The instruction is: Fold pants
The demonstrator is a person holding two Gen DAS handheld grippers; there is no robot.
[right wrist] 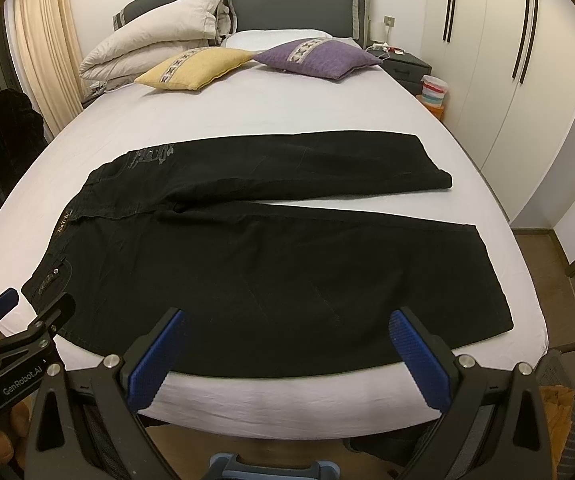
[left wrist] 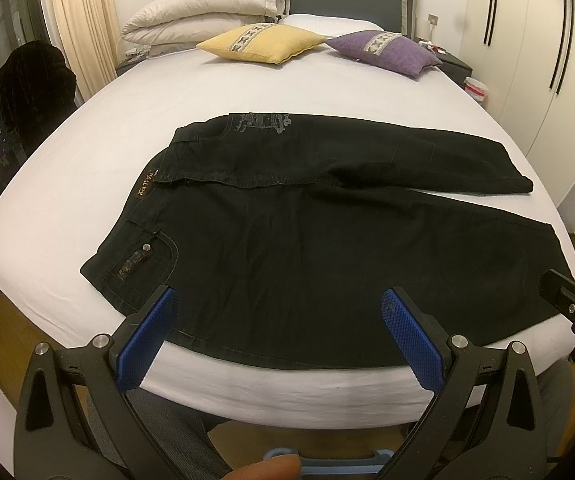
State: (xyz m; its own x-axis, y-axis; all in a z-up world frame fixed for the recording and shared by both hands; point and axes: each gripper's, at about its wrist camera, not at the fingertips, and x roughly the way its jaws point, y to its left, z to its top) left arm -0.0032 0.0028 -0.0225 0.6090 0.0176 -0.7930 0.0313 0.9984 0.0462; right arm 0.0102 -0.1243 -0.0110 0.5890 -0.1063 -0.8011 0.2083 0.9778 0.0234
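Observation:
Black pants (left wrist: 307,248) lie spread flat on the white bed (left wrist: 207,92), waist to the left, both legs running right; they also show in the right wrist view (right wrist: 271,256). The far leg is slightly split away from the near leg. My left gripper (left wrist: 277,304) is open and empty, hovering over the near edge of the pants by the waist side. My right gripper (right wrist: 285,322) is open and empty over the near leg's lower edge. The left gripper also shows at the left in the right wrist view (right wrist: 23,312), and the right gripper at the right edge of the left wrist view (left wrist: 571,292).
A yellow cushion (left wrist: 261,42), a purple cushion (left wrist: 383,52) and a folded duvet (left wrist: 203,8) lie at the head of the bed. A nightstand (right wrist: 405,66) and a striped bin (right wrist: 433,90) stand right of the bed. Wardrobe doors (right wrist: 519,80) line the right wall. Dark clothing (left wrist: 31,84) hangs at left.

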